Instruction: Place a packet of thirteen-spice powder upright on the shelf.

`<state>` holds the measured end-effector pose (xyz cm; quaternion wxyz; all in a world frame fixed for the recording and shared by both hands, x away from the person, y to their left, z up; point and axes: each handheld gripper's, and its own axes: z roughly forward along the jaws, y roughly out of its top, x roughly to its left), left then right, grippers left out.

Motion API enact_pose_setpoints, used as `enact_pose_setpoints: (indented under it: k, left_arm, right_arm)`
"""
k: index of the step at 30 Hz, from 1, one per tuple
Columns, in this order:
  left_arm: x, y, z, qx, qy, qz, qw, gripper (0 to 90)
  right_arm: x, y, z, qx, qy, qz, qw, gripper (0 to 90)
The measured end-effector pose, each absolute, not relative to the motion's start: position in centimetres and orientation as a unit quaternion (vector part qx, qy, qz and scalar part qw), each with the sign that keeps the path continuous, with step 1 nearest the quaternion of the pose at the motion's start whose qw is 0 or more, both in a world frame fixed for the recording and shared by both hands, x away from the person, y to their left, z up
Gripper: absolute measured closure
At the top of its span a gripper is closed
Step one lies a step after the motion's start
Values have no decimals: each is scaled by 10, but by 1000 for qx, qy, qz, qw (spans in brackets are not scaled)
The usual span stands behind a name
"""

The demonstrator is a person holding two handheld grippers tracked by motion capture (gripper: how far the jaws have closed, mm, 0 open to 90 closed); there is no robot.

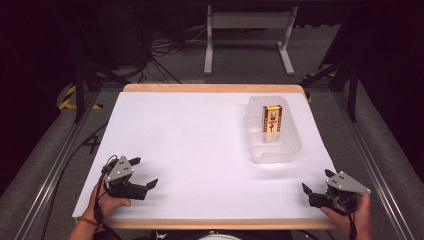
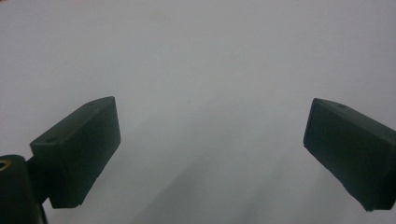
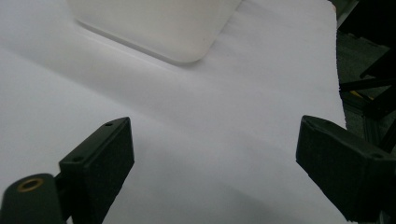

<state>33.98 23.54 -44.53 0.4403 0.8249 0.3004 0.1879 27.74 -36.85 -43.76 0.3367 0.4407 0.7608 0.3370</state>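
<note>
Two open claws waited at the near edge.
The left claw [image 1: 144,172] and right claw [image 1: 316,181] stood wide open, holding nothing, on the white surface [image 1: 190,145]. Farther back on the right, a small box [image 1: 273,119] stood inside a clear tub [image 1: 274,150].

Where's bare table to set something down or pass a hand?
Free: the white table top from its left edge across to the translucent plastic bin, and the near strip between the left hand-held gripper and the right hand-held gripper, both open. Crowded: the far right, where the bin holds a small yellow box.
</note>
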Motion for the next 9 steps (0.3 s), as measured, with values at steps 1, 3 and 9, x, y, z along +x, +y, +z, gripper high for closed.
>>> enact_pose_setpoints:
  k: [1,3,9]
  left_arm:
    - [340,235,-445,826,299,187,440,46]
    - [340,234,-446,827,299,188,438,46]
    - [340,233,-445,826,301,188,438,46]
  right_arm:
    - [277,-368,-438,440,761,337,337,118]
    - [277,-368,-438,439,761,338,337,118]
    - [275,-370,-436,434,760,355,330,111]
